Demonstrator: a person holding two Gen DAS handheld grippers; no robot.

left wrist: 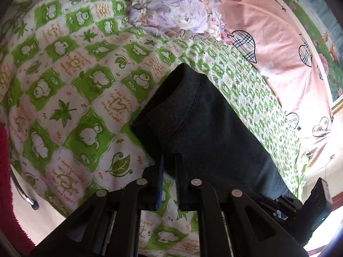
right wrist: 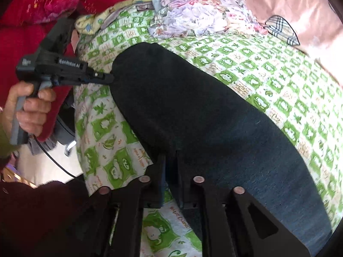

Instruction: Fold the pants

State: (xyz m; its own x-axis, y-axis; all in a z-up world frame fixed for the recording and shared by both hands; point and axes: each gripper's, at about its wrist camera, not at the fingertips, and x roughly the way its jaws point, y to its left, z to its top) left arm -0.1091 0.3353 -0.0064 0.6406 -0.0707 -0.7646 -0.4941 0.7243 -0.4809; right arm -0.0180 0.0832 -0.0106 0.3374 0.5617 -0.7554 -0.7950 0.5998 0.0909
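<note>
Only from the right wrist view: left gripper [right wrist: 112,78] and right gripper [right wrist: 170,160], fingers clamped on dark pants [right wrist: 193,107].

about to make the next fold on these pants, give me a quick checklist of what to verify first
1. Left gripper on the pants: ok, fingers closed on the near edge.
2. Right gripper on the pants: ok, fingers pinch the near edge.
3. Both grips on the same edge: ok, the right view shows the left gripper biting the far end of that edge.
4. All fabric layers caught in each grip: cannot tell, the pinch hides the layers.
5. Pants lying flat: ok, spread smooth across the green checked bedsheet.
6. Room ahead to fold: not ok, a flowered cloth is bunched beyond the pants.
</note>
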